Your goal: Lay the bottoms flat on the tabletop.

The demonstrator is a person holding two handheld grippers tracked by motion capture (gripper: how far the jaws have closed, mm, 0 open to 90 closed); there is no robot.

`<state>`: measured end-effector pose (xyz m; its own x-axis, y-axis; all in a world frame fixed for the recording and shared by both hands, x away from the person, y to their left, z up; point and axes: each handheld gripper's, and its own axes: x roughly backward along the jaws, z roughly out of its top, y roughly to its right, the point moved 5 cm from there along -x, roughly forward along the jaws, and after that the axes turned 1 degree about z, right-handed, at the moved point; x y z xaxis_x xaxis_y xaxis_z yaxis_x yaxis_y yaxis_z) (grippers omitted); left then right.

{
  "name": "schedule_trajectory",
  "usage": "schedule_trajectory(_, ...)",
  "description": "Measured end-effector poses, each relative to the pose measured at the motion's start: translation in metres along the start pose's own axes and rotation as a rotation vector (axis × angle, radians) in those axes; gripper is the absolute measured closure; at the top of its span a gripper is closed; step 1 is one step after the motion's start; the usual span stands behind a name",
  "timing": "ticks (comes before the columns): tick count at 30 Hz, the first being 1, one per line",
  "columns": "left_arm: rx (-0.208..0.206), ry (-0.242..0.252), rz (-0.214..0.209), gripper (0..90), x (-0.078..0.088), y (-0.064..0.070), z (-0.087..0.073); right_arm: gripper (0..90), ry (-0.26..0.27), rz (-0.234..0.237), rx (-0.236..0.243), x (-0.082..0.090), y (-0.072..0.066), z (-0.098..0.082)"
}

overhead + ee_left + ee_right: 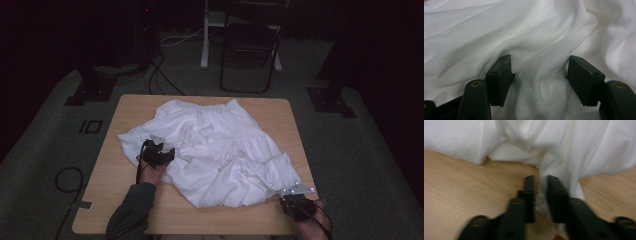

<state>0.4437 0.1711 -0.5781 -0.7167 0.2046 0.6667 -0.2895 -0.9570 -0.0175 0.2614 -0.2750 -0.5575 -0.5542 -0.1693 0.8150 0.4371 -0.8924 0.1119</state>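
We see a white garment (220,150) lying crumpled across the middle of a light wooden table (120,175), its gathered band toward 12 o'clock and its loose folds spilling down toward 5 o'clock, where a bunched corner nearly reaches the table's near edge. At about 9 o'clock of the cloth, the left gripper (159,152) rests on the garment's left edge, held by the left hand (150,172) with a dark sleeve (131,210) coming up from 6 o'clock. In the left gripper view we find the left gripper (540,72) with its jaws spread wide apart, pressed down into the white fabric (529,32), and a soft ridge of cloth rising in the gap between them. At 5 o'clock of the table, the right gripper (295,200) sits at the garment's lower right corner, its grey plate on top. In the right gripper view, the right gripper (539,182) has its jaws drawn close together, pinching a thin fold of the cloth (564,157) just above the bare wood (461,187). Beyond the table at 12 o'clock we see a dark folding chair (250,45) on the grey floor, with cables (160,75) trailing at 11 o'clock.
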Motion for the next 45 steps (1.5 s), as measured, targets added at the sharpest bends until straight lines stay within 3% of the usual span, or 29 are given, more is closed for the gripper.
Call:
schedule_trajectory(4, 0.000, 0.000, 0.000, 37.2, 0.000, 0.000, 0.000, 54.1, 0.148, 0.011, 0.010, 0.020, -0.002, 0.029)
schedule_trajectory(7, 0.002, 0.002, 0.000, 37.2, 0.000, 0.000, 0.000, 50.5, 0.245, 0.022, 0.031, 0.024, -0.011, 0.069)
schedule_trajectory(9, 0.002, 0.003, 0.000, 37.2, 0.000, 0.000, 0.000, 49.2, 0.286, 0.045, 0.040, 0.016, -0.021, 0.102)
schedule_trajectory(13, 0.003, 0.002, 0.000, 37.2, 0.000, 0.000, 0.000, 47.1, 0.285, 0.082, 0.015, -0.019, -0.037, 0.153)
schedule_trajectory(15, 0.003, 0.002, 0.000, 37.2, 0.000, 0.000, 0.000, 45.6, 0.253, 0.066, 0.010, -0.041, -0.042, 0.172)
schedule_trajectory(17, 0.003, 0.003, -0.001, 37.2, 0.000, 0.000, 0.000, 44.3, 0.193, 0.042, 0.012, -0.064, -0.046, 0.182)
schedule_trajectory(18, 0.003, 0.003, -0.001, 37.2, 0.000, 0.000, 0.000, 44.3, 0.193, 0.042, 0.012, -0.064, -0.046, 0.182)
schedule_trajectory(19, 0.003, 0.003, 0.000, 37.2, 0.000, 0.000, 0.000, 44.3, 0.157, 0.031, 0.018, -0.075, -0.046, 0.182)
schedule_trajectory(21, 0.001, 0.001, 0.000, 37.2, 0.000, 0.000, 0.000, 46.0, 0.049, 0.032, 0.023, -0.101, -0.045, 0.167)
schedule_trajectory(22, 0.001, 0.001, 0.000, 37.2, 0.000, 0.000, 0.000, 46.0, 0.049, 0.032, 0.023, -0.101, -0.045, 0.167)
schedule_trajectory(25, 0.001, 0.001, 0.000, 37.2, 0.000, 0.000, 0.000, 58.2, -0.004, 0.072, 0.035, -0.099, -0.044, 0.140)
schedule_trajectory(27, 0.000, 0.000, 0.000, 37.2, 0.000, 0.000, 0.000, 67.9, -0.005, 0.082, 0.048, -0.089, -0.044, 0.122)
schedule_trajectory(28, 0.001, 0.001, 0.000, 37.2, 0.000, 0.000, 0.000, 67.9, -0.005, 0.082, 0.048, -0.089, -0.044, 0.122)
schedule_trajectory(29, 0.001, 0.001, 0.000, 37.2, 0.000, 0.000, 0.000, 75.7, -0.001, 0.083, 0.046, -0.075, -0.040, 0.102)
schedule_trajectory(30, 0.001, 0.001, 0.000, 37.2, 0.000, 0.000, 0.000, 77.7, 0.007, 0.086, 0.044, -0.070, -0.038, 0.094)
schedule_trajectory(31, 0.001, 0.001, 0.000, 37.2, 0.000, 0.000, 0.000, 77.7, 0.007, 0.086, 0.044, -0.070, -0.038, 0.094)
schedule_trajectory(32, 0.001, 0.001, 0.000, 37.2, 0.000, 0.000, 0.000, 80.2, 0.020, 0.078, 0.032, -0.052, -0.034, 0.072)
schedule_trajectory(33, 0.001, 0.001, 0.000, 37.2, 0.000, 0.000, 0.000, 80.2, 0.020, 0.078, 0.032, -0.052, -0.034, 0.072)
schedule_trajectory(34, 0.001, 0.001, -0.001, 37.2, 0.000, 0.000, 0.000, 81.0, 0.037, 0.076, 0.016, -0.036, -0.031, 0.054)
schedule_trajectory(35, 0.001, 0.001, -0.001, 37.2, 0.000, 0.000, 0.000, 81.0, 0.037, 0.076, 0.016, -0.036, -0.031, 0.054)
schedule_trajectory(36, 0.000, 0.000, -0.001, 37.2, 0.000, 0.000, 0.000, 81.0, 0.040, 0.056, 0.007, -0.017, -0.030, 0.036)
schedule_trajectory(38, 0.001, 0.000, 0.000, 37.2, 0.000, 0.000, 0.000, 81.0, 0.048, 0.054, 0.003, -0.012, -0.029, 0.030)
schedule_trajectory(42, 0.001, 0.000, -0.001, 37.2, 0.000, 0.000, 0.000, 80.6, 0.029, 0.051, -0.046, 0.010, -0.027, -0.004)
schedule_trajectory(45, 0.001, 0.000, -0.001, 37.2, 0.000, 0.000, 0.000, 79.5, 0.027, 0.055, -0.072, 0.015, -0.026, -0.012)
